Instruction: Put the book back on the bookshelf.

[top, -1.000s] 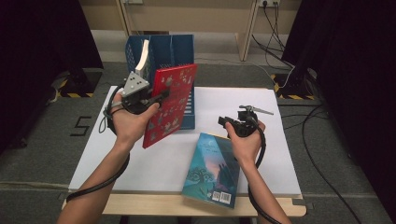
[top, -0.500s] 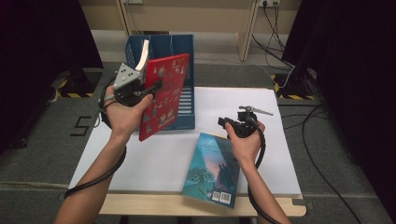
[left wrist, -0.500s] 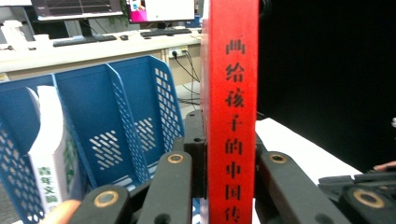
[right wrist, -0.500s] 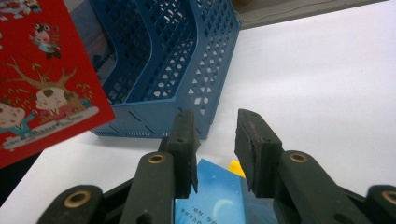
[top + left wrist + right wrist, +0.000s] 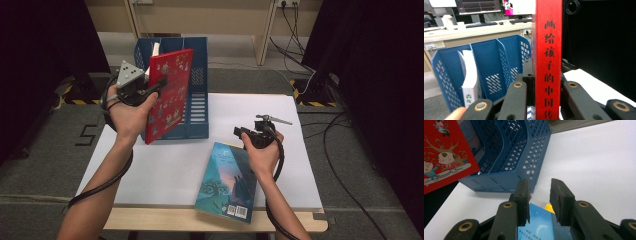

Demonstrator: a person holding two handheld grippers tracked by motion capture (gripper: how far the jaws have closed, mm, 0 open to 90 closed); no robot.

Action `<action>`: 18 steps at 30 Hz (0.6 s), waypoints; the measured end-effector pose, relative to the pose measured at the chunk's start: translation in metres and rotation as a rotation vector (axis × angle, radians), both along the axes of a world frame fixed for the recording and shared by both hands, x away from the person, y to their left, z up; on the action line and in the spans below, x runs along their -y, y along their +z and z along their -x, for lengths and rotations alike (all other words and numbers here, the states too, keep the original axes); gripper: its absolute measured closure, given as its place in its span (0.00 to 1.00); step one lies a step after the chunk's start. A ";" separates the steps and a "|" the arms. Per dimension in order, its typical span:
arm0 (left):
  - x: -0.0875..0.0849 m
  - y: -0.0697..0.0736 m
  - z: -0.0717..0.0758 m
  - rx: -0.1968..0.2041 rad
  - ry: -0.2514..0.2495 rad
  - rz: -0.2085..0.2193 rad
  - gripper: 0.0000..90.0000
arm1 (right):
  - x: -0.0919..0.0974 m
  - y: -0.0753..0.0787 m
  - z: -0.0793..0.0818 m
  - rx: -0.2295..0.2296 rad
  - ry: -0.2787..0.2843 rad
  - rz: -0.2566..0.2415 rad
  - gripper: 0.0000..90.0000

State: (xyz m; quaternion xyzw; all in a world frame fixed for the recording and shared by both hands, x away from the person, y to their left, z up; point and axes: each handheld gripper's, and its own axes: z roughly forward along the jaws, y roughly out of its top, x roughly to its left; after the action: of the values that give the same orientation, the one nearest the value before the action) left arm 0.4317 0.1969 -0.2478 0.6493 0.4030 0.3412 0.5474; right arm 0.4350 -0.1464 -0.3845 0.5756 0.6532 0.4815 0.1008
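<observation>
A red picture book (image 5: 170,95) is held upright in the air, with my left gripper (image 5: 160,85) shut on its spine edge. It hangs just in front of the blue file rack (image 5: 198,125). In the left gripper view the jaws (image 5: 545,75) clamp the red spine (image 5: 548,50), and the rack (image 5: 489,57) stands behind it. A teal book (image 5: 227,182) lies flat near the table's front edge. My right gripper (image 5: 239,132) hovers open over its far corner. In the right gripper view the jaws (image 5: 539,192) stand apart above the teal book (image 5: 536,227) with nothing between them.
A white book (image 5: 155,49) stands in the rack's left slot, also seen in the left gripper view (image 5: 470,75). The white table (image 5: 165,170) spreads between the rack and the teal book. The rack (image 5: 511,152) lies close ahead of the right gripper.
My left hand has lifted the red book up and back toward the rack, and the book now stands more upright. The right hand has stayed where it was.
</observation>
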 end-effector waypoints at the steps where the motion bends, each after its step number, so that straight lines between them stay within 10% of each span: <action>1: -0.001 0.000 -0.001 0.002 0.007 0.001 0.88 | 0.000 0.000 0.000 0.001 0.000 0.000 0.76; 18: -0.003 -0.009 -0.031 0.013 0.112 0.016 0.88 | 0.002 -0.002 0.000 -0.004 -0.005 -0.002 0.77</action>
State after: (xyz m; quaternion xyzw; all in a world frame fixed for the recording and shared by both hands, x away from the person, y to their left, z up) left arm 0.4632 0.1998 -0.2570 0.6190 0.4379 0.3724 0.5352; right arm 0.4346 -0.1483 -0.3865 0.5783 0.6515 0.4807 0.0998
